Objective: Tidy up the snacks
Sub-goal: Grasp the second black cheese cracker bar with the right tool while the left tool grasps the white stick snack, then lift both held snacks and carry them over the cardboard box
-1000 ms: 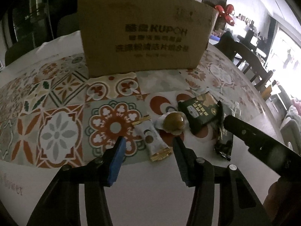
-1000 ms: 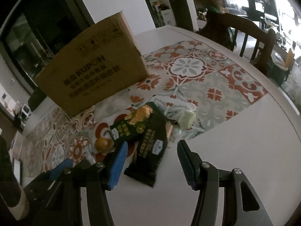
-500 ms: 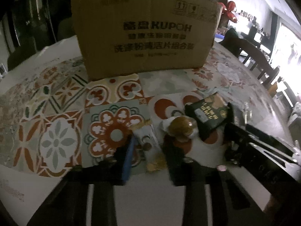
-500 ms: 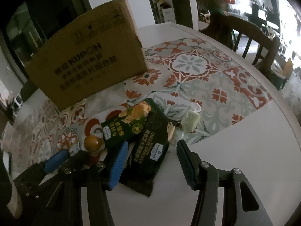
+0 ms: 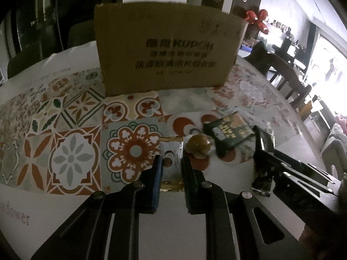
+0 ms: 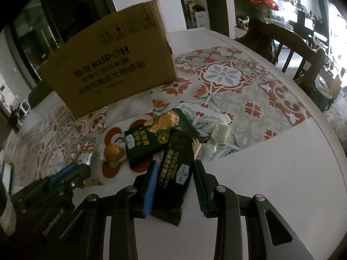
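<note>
My left gripper (image 5: 171, 163) is shut on a small white snack packet with gold ends (image 5: 171, 151), which lies on the patterned mat. The right wrist view shows the same gripper (image 6: 74, 170) and packet (image 6: 85, 158) at the lower left. My right gripper (image 6: 175, 170) has its jaws closing around a black cheese cracker pack (image 6: 176, 169); the pads stand just off its two long edges. A green cracker packet (image 6: 149, 138) overlaps the black pack's far end. Beside it sit a round golden-brown snack in clear wrap (image 6: 113, 151) and a pale green wrapped sweet (image 6: 221, 130).
A brown cardboard box (image 5: 167, 54) stands upright at the back of the round white table (image 6: 282, 173), on the tiled-pattern mat (image 5: 71, 158). A dark wooden chair (image 6: 288, 41) stands past the table's far right edge.
The left jaws have closed from wide apart onto the white packet. The right jaws have narrowed around the black pack, and the right gripper has come closer over it.
</note>
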A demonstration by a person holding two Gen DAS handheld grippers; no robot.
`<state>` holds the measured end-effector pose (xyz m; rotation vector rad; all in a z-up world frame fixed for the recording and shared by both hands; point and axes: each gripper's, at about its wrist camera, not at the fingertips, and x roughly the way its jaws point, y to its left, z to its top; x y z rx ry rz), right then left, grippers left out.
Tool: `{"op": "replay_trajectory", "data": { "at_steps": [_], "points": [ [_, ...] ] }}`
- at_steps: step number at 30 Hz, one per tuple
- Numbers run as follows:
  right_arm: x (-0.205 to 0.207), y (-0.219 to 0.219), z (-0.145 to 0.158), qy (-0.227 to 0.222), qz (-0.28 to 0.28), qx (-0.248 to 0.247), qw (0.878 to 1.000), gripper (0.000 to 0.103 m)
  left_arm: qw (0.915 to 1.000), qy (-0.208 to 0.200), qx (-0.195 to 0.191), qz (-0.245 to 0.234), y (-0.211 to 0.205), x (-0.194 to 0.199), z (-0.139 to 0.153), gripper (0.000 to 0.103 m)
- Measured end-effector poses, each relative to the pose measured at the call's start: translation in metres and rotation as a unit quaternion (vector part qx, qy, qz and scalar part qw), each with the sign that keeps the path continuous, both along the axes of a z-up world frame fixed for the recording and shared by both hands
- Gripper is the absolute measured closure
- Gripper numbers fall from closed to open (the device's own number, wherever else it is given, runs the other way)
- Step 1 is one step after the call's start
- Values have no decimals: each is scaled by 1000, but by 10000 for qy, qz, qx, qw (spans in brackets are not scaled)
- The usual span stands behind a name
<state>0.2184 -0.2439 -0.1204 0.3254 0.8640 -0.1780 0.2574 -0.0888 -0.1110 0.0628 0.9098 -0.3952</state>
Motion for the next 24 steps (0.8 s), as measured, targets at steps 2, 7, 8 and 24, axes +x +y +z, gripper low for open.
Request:
{"op": "replay_trajectory", "data": {
  "at_steps": [2,7,8,24],
  "points": [
    [-5,1,6,-81,41,5,10000,69,10000,-73,-44,-27,-1,-4,8,84],
    [-15,2,19,-305,101,20,9995,69,9994,-287,-174,-57,1,-15,28,84],
    [-17,2,24,-370,118,17,9992,69,9992,-335,-191,-59,2,-16,32,84],
    [-13,1,80,-1136,295,-32,9931,69,9938,-1038,-391,-67,3,-12,93,84]
  ]
}}
